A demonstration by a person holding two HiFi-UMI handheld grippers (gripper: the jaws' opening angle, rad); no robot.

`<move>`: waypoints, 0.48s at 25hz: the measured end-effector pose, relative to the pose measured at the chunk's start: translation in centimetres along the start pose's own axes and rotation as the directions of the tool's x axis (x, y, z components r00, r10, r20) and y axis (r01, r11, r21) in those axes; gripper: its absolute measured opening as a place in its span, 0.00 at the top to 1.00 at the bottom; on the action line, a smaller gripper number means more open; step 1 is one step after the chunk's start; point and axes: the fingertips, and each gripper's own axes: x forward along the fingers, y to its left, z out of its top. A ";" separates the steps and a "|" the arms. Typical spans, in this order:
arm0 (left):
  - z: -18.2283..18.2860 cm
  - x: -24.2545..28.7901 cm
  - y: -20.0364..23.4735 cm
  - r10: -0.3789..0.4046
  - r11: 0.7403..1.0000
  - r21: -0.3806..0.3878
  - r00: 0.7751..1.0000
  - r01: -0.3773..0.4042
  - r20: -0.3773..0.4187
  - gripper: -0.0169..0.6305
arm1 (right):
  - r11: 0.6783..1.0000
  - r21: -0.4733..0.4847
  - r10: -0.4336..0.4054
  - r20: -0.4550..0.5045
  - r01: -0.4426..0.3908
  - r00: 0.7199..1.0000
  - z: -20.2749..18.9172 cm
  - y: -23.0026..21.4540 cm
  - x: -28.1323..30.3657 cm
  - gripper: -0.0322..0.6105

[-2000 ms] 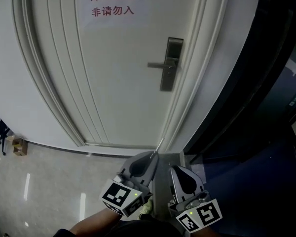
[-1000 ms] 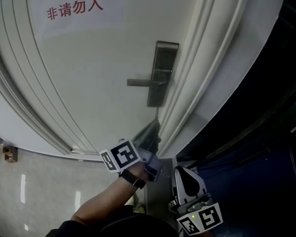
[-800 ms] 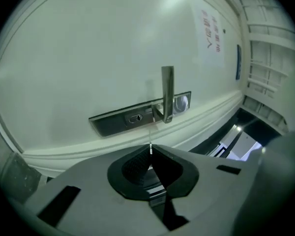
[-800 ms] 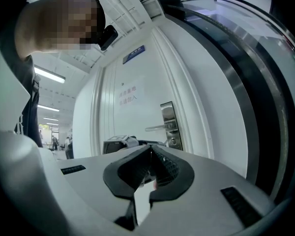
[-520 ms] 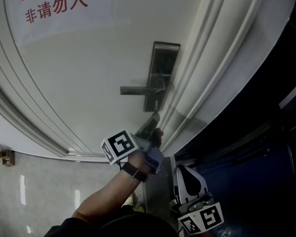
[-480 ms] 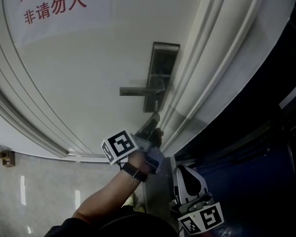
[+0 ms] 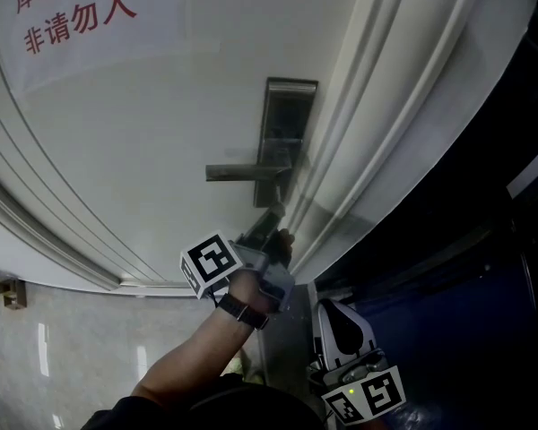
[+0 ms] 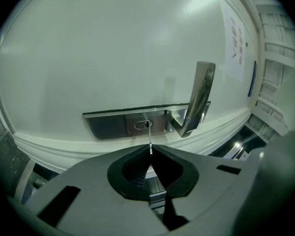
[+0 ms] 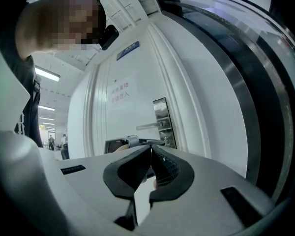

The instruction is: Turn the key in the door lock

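Note:
A steel lock plate [image 7: 285, 137] with a lever handle [image 7: 238, 172] sits on the white door [image 7: 152, 124]. My left gripper [image 7: 275, 225] is raised just under the plate. In the left gripper view it [image 8: 151, 149] is shut on a thin key [image 8: 150, 139]. The key's tip reaches the keyhole [image 8: 144, 125] in the plate [image 8: 113, 125], beside the handle [image 8: 199, 100]. How far the blade is in, I cannot tell. My right gripper [image 7: 338, 328] hangs low, shut and empty. The right gripper view shows its shut tips [image 9: 151, 149] and the lock plate [image 9: 162, 119] far off.
A paper notice with red characters [image 7: 76, 12] hangs on the door's upper left. The moulded door frame [image 7: 377, 97] runs right of the lock, with a dark glass wall [image 7: 511, 240] beyond it. Pale tiled floor [image 7: 63, 348] lies lower left.
My left gripper has risen from beside the right one up to the lock, bringing the key to the keyhole. The view has closed in on the door. The right gripper has stayed low.

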 end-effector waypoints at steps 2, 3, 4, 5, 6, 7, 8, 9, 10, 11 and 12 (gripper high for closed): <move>0.1 0.1 0.1 0.000 1.000 -0.012 1.000 0.000 0.007 0.96 | 1.000 0.000 -0.002 -0.003 0.002 1.000 0.0 -0.1 0.0 0.93; 0.2 0.1 0.2 0.000 1.000 -0.016 1.000 0.000 0.009 0.96 | 1.000 0.000 -0.004 -0.005 0.004 1.000 -0.1 -0.2 0.0 0.93; 0.3 0.2 0.2 -0.001 1.000 -0.020 1.000 0.001 0.012 0.96 | 1.000 0.000 -0.005 -0.006 0.005 1.000 -0.1 -0.2 -0.1 0.93; 0.3 0.3 0.2 -0.002 1.000 -0.022 1.000 0.003 0.015 0.96 | 1.000 -0.001 -0.007 -0.006 0.007 1.000 -0.1 -0.3 -0.1 0.93; 0.4 0.4 0.2 -0.002 1.000 -0.024 1.000 0.003 0.019 0.96 | 1.000 -0.002 -0.008 -0.006 0.008 1.000 -0.1 -0.3 0.0 0.93; 0.5 0.4 0.3 -0.001 1.000 -0.025 1.000 0.001 0.023 0.96 | 1.000 -0.003 -0.009 -0.006 0.009 1.000 -0.1 -0.3 0.0 0.93; 0.7 0.5 0.4 0.001 1.000 -0.028 1.000 -0.001 0.026 0.96 | 1.000 -0.005 -0.009 -0.005 0.009 1.000 0.0 -0.3 0.0 0.93; 0.8 0.6 0.5 0.004 0.999 -0.033 1.000 -0.003 0.030 0.96 | 1.000 -0.006 -0.009 -0.004 0.009 1.000 0.0 -0.4 -0.1 0.93; 0.9 0.7 0.6 0.006 0.999 -0.040 0.999 -0.005 0.033 0.96 | 1.000 -0.007 -0.009 -0.003 0.009 1.000 0.0 -0.4 -0.1 0.93; 1.1 0.8 0.6 0.008 0.999 -0.046 0.999 -0.006 0.036 0.96 | 1.000 -0.007 -0.008 -0.002 0.008 1.000 0.0 -0.3 -0.1 0.93; 1.2 0.8 0.7 0.009 0.999 -0.053 0.999 -0.007 0.039 0.96 | 1.000 -0.007 -0.007 -0.001 0.007 1.000 0.0 -0.3 0.0 0.93</move>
